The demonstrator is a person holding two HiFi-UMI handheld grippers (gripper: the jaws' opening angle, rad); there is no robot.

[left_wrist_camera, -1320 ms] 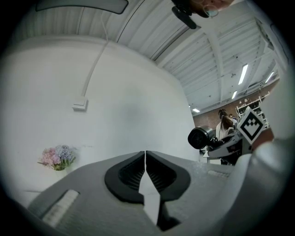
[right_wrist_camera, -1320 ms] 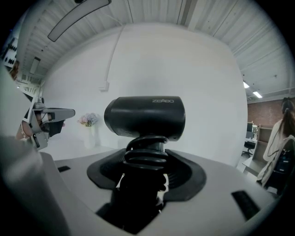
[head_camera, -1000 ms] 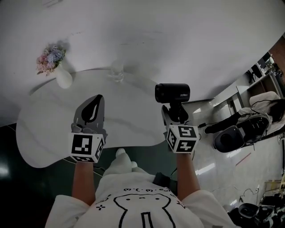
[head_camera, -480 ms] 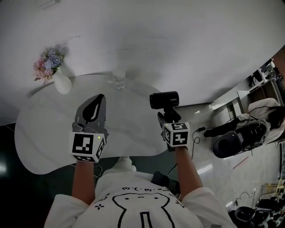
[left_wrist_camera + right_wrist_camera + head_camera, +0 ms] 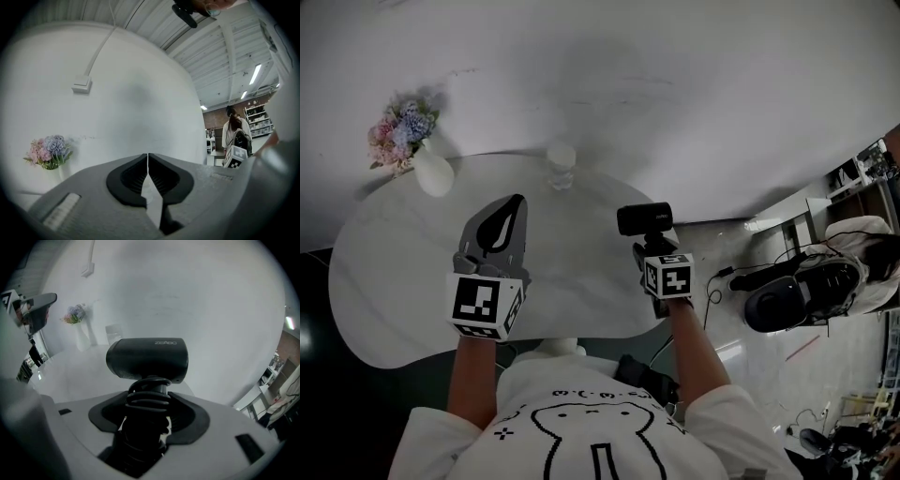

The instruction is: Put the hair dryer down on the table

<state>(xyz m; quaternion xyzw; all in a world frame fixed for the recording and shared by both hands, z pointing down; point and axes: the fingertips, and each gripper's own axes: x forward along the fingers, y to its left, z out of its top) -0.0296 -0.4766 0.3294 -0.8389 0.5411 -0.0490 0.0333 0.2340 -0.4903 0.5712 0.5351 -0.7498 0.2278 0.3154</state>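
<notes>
A black hair dryer (image 5: 645,219) stands upright in my right gripper (image 5: 654,246), which is shut on its cord-wrapped handle (image 5: 145,423). Its barrel (image 5: 147,359) lies crosswise above the jaws, over the right edge of the white oval table (image 5: 394,281). My left gripper (image 5: 502,230) hovers over the table's middle, jaws shut with nothing between them; in the left gripper view its tips (image 5: 148,159) meet.
A white vase of pink and blue flowers (image 5: 417,145) stands at the table's far left. A clear glass (image 5: 562,166) sits at the far edge by the wall. A chair and bags (image 5: 806,281) stand on the floor to the right.
My right gripper has carried the hair dryer left and toward the table's edge. The left gripper has stayed almost still.
</notes>
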